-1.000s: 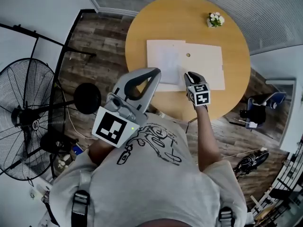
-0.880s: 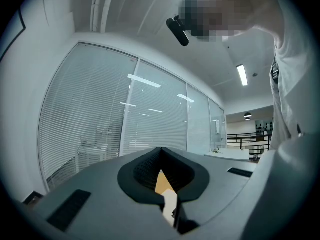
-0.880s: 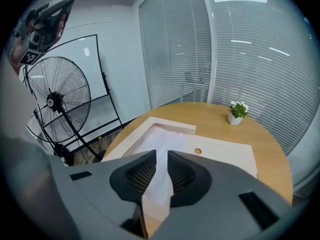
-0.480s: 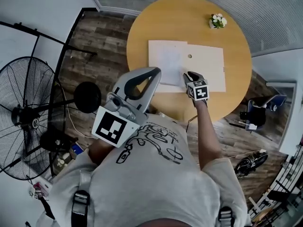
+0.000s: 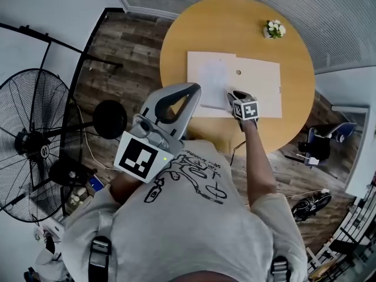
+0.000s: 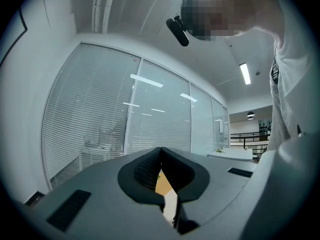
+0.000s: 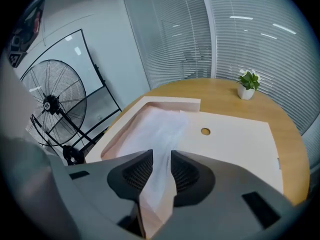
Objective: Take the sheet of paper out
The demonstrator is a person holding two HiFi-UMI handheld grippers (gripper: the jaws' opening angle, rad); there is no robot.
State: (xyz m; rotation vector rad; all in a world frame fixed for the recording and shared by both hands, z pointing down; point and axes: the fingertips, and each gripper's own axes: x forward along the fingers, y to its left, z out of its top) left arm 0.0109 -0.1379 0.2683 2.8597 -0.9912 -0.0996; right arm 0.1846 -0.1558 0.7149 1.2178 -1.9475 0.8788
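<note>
A cream envelope (image 5: 258,81) lies flat on the round wooden table (image 5: 235,28). A white sheet of paper (image 5: 212,75) shows at the envelope's open left part. My right gripper (image 5: 233,94) points down at the envelope's near edge. In the right gripper view the sheet (image 7: 160,126) runs up through the gap between the jaws of the right gripper (image 7: 161,154). Those jaws have just been opening and stand apart, with no pad pressing on the sheet. My left gripper (image 5: 194,88) is held level near my chest, off the table. In its own view the left gripper (image 6: 160,149) has its tips together and holds nothing.
A small potted plant (image 5: 274,29) stands at the table's far right edge. A large floor fan (image 5: 35,145) and a dark stand (image 5: 110,120) are on the wooden floor to the left. Slatted blinds and glass walls lie beyond the table.
My right gripper has sunk toward the envelope's near edge. The left gripper has stayed where it was.
</note>
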